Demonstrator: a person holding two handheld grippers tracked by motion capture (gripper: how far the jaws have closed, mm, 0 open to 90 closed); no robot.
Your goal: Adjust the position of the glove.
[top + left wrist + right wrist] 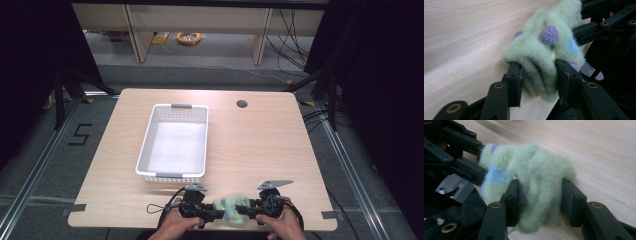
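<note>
Gripping fuzzy pale-green sock, purple bobbles: both claws.

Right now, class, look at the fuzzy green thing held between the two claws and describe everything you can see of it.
The fuzzy green thing is a soft, woolly, pale green bundle, bunched into folds. It carries small purple knitted bobbles and light blue patches. The left claw pinches one end and the right claw the other, each shut on it. It sits at the near edge of the wooden table, in front of the white basket. Whether it rests on the table cannot be told.
</note>
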